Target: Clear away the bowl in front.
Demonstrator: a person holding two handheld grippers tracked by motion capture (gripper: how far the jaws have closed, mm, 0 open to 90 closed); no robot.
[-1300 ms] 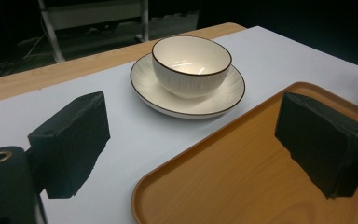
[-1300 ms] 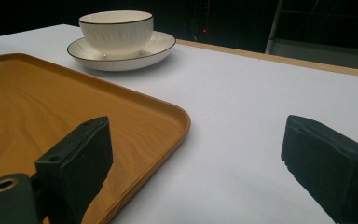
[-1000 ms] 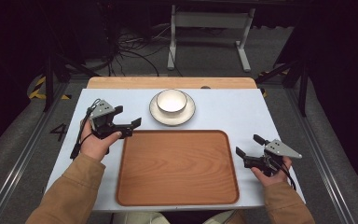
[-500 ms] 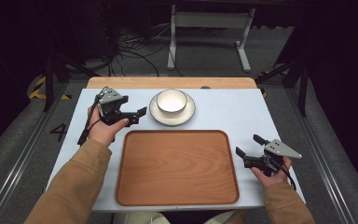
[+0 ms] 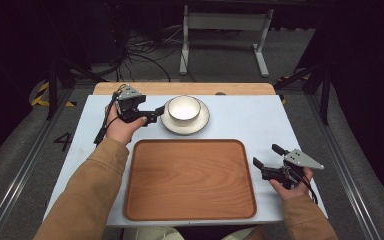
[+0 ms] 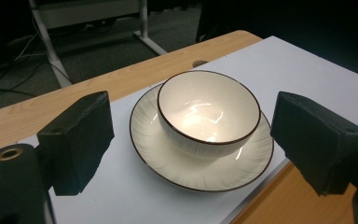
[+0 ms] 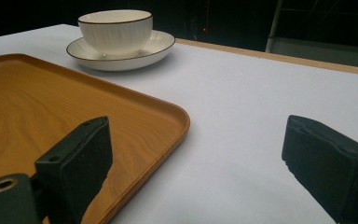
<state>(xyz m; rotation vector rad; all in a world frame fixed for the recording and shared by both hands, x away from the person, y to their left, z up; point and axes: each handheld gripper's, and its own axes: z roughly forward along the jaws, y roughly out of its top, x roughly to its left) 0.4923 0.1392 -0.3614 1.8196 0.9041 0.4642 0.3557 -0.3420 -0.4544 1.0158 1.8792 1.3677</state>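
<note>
A white bowl (image 5: 184, 108) with a thin brown rim stands on a white plate (image 5: 200, 124) at the back middle of the table. My left gripper (image 5: 155, 115) is open just left of the plate, its jaws pointing at it, apart from the rim. In the left gripper view the bowl (image 6: 208, 112) and plate (image 6: 149, 140) lie ahead between the two black pads (image 6: 79, 140). A wooden tray (image 5: 190, 180) lies empty at the front middle. My right gripper (image 5: 265, 155) rests open at the tray's right edge, holding nothing; its view shows the tray corner (image 7: 168, 116).
The pale table top (image 5: 240, 120) has a wooden strip (image 5: 185, 88) along its far edge. Beyond it are a dark floor with cables (image 5: 140, 60) and a grey metal stand (image 5: 225, 35). Bare table surface lies right of the plate and tray.
My left gripper has moved away from the person and to the right, up to the plate's left side. The right gripper, bowl, plate and tray have stayed put.
</note>
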